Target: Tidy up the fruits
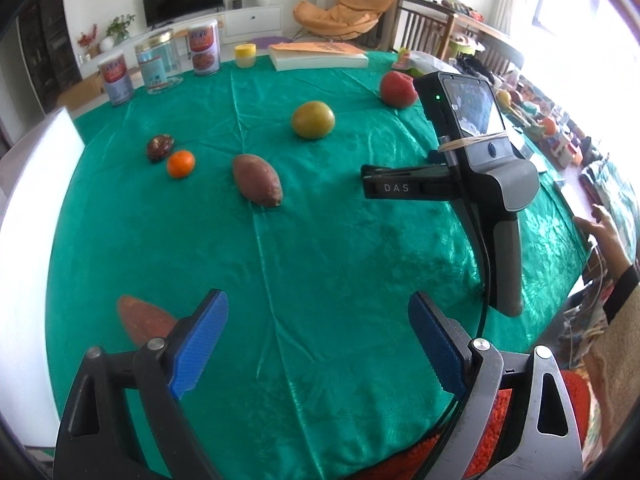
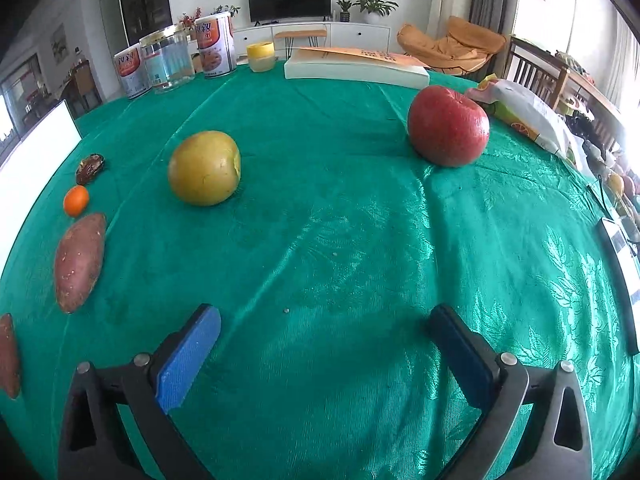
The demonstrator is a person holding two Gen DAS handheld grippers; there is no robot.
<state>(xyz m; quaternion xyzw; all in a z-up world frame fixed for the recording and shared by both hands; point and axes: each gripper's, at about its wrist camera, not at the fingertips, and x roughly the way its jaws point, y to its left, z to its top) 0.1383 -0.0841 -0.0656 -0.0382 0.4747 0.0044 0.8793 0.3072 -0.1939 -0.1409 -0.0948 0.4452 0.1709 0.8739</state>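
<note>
Pre-grasp stage, nothing picked up yet. Left gripper [image 1: 318,344] spread wide, empty, only bare green tablecloth [image 1: 320,260] between the blue pads [image 1: 200,344]. Right gripper [image 2: 324,356] likewise spread wide and empty, hovering over cloth.

Fruit layout, right wrist view, clock directions from frame centre:
- red apple [image 2: 448,126] at 1 o'clock, just beside a printed plastic bag [image 2: 524,116]
- yellow-green round fruit [image 2: 204,168] at 11 o'clock, well apart from the apple
- mandarin [image 2: 76,200] at 9 o'clock, near a dark brown wrinkled fruit [image 2: 90,168] just above it
- sweet potato [image 2: 80,262] between 8 and 9 o'clock; second reddish one [image 2: 8,356] cut by the left edge

Left wrist view: same spread, second sweet potato [image 1: 144,318] at 8 o'clock, partly hidden behind the left finger. Right gripper's handle at 3 o'clock, resting near the apple side.

No bowl or tray seen; cans [image 2: 214,44], a jar and a book [image 2: 356,66] line the far edge at 12 o'clock.

Probable next move: right takes apple or yellow-green fruit, nearest ahead. Calls for advancing forward and down, straddling the fruit at its widest, then closing. Round fruit likely to roll on slick cloth, so square approach needed. Destination cannot be told.
</note>
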